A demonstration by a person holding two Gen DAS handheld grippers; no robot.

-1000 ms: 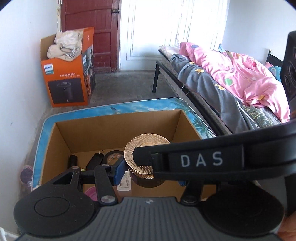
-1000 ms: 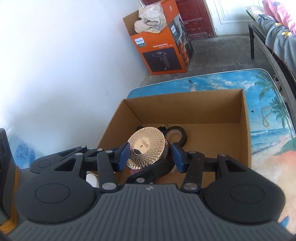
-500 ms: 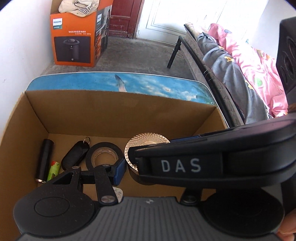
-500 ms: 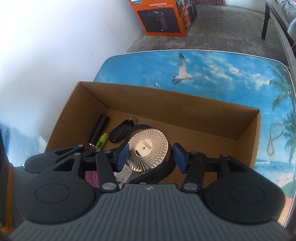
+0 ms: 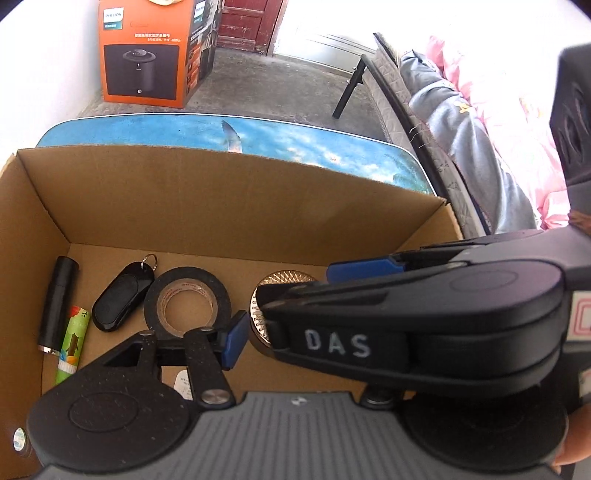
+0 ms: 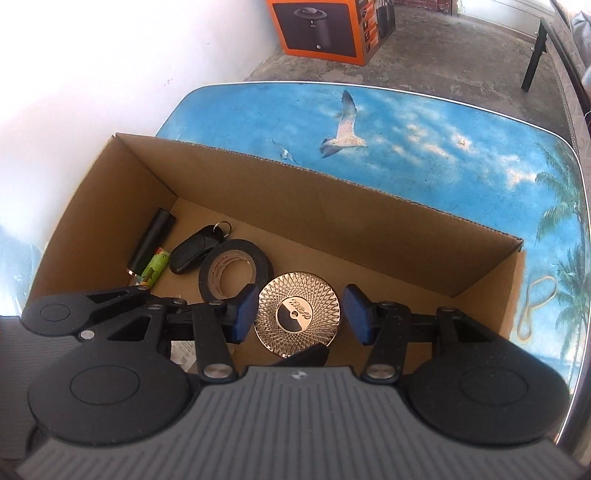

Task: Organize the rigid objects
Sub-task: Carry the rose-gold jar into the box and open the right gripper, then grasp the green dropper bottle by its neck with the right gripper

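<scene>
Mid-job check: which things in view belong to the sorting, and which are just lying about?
Job:
gold-lidded jar between the right tongs
cardboard box
black tape roll
key fob
black tube
green tube

Lying about:
orange Philips box
rubber band
bed

We see a worktop (image 6: 424, 122) printed with sky, gulls and palms. A cardboard box (image 6: 332, 206) sits at lower left; what may be a rubber band (image 6: 535, 306) lies at right.

White wall (image 6: 110, 55), grey concrete floor (image 6: 461, 55), orange appliance box (image 5: 147, 55), bed with pink bedding (image 5: 498, 110).
</scene>
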